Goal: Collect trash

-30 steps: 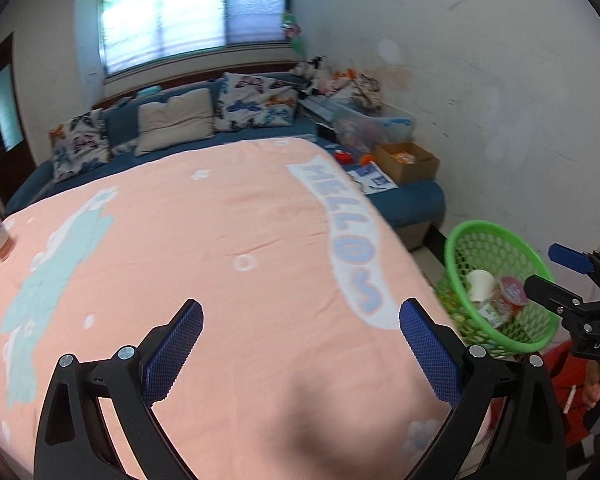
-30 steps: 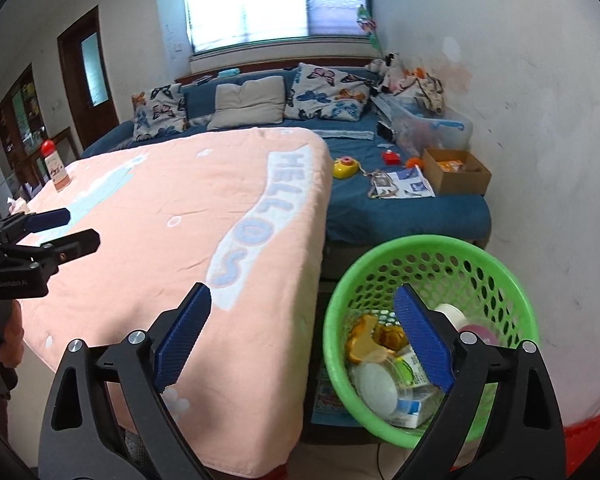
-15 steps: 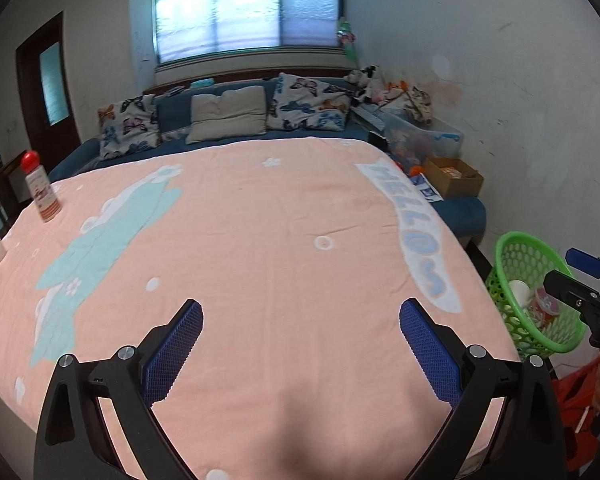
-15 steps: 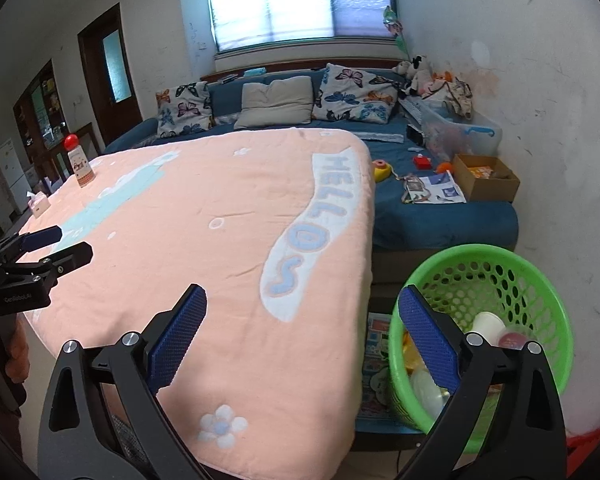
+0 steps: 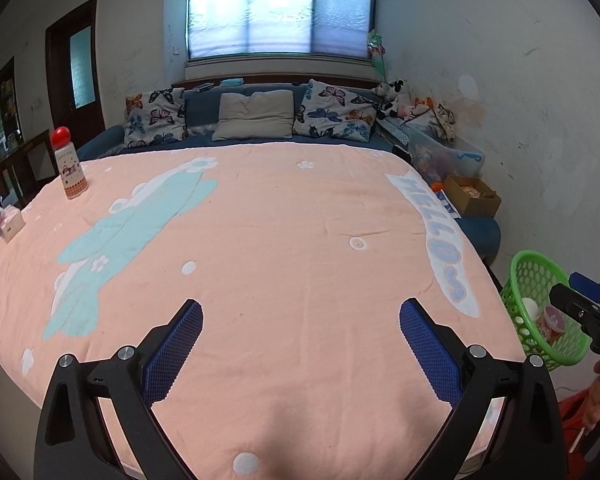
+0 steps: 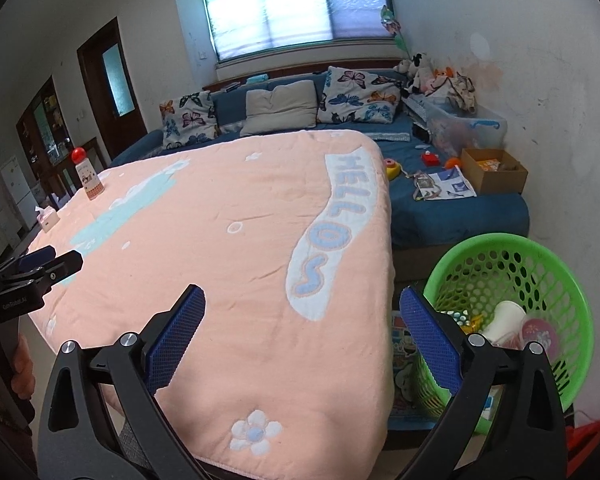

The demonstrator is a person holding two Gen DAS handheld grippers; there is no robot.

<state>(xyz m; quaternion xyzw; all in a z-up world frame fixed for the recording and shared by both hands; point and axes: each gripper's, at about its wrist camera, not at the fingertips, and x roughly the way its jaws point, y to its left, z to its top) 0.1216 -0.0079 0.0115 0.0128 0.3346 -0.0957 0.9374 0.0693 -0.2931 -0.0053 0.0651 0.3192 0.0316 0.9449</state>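
A green mesh basket (image 6: 540, 256) stands on the floor right of the table and holds cups and wrappers (image 6: 512, 324); it also shows in the left wrist view (image 5: 528, 272). My left gripper (image 5: 300, 340) is open and empty above the peach cloth (image 5: 280, 240) at the table's near edge. My right gripper (image 6: 302, 332) is open and empty over the table's right corner, beside the basket. A bottle with a red cap (image 5: 70, 164) and a small tissue box (image 5: 9, 222) stand at the table's far left.
A blue sofa (image 6: 452, 208) with pillows, toys, papers and a cardboard box (image 6: 494, 170) runs behind and right of the table. A clear storage bin (image 6: 464, 124) sits by the white wall. A dark door (image 5: 78, 76) is at the left.
Both grippers have pulled back and swung left from the basket. More of the table shows now, with the bottle and tissue box in view. Both stay open.
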